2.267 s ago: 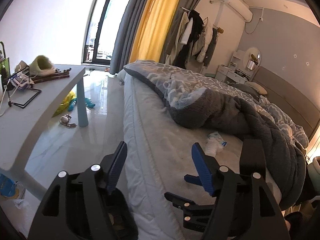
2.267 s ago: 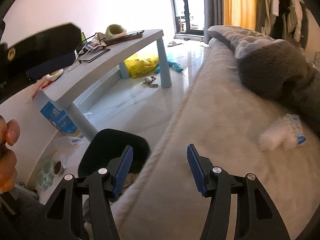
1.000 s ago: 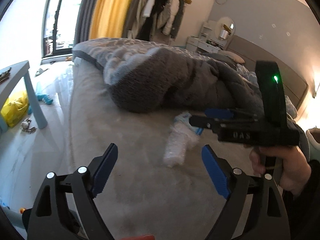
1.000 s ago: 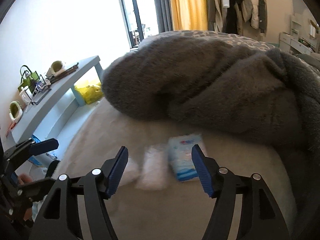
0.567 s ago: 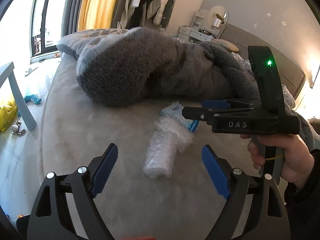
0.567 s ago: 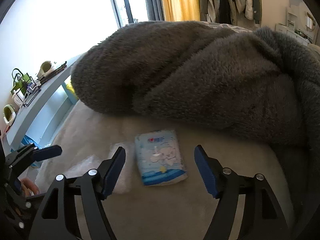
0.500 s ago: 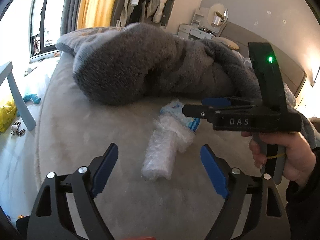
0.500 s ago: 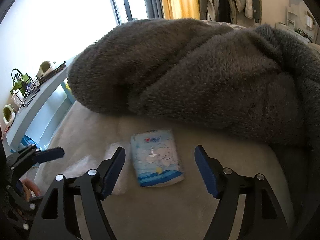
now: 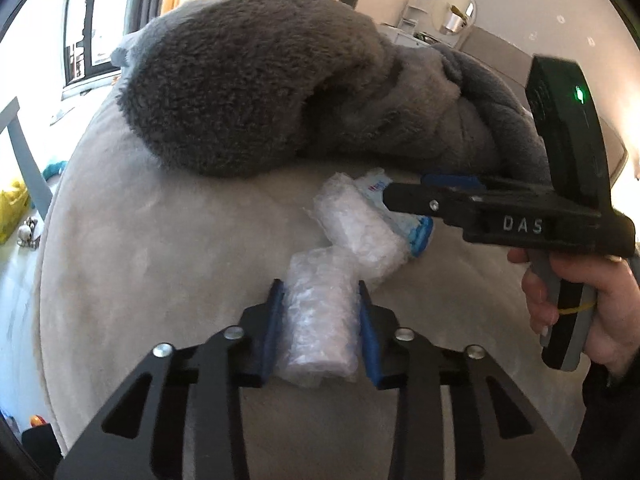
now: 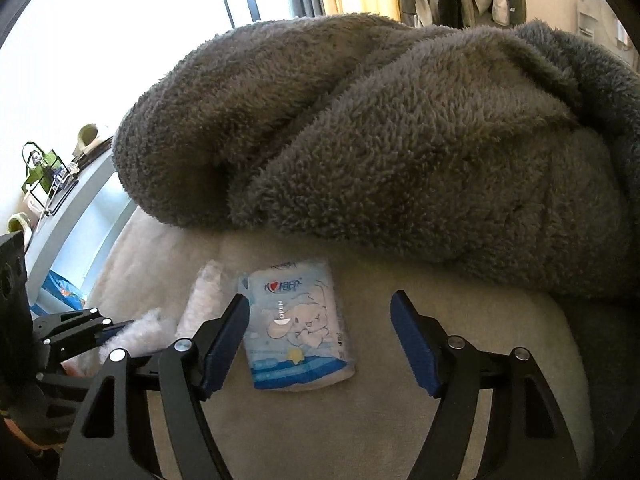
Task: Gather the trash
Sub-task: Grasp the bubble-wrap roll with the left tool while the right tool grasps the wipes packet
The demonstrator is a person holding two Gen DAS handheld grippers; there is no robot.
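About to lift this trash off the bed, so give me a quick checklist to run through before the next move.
1. Bubble wrap between left claw pads: ok, jaws closing on it.
2. Grip firm: cannot tell.
3. Tissue pack between right claw pads: ok.
4. Right claw gripping the pack: not ok, jaws apart.
5. Grey blanket clear of both claws: ok.

"DAS" in pale caps on right tool body, tissue pack print too small to read

The blanket looked fuzzy cloth, the bubble wrap crinkled clear plastic, the tissue pack glossy film.
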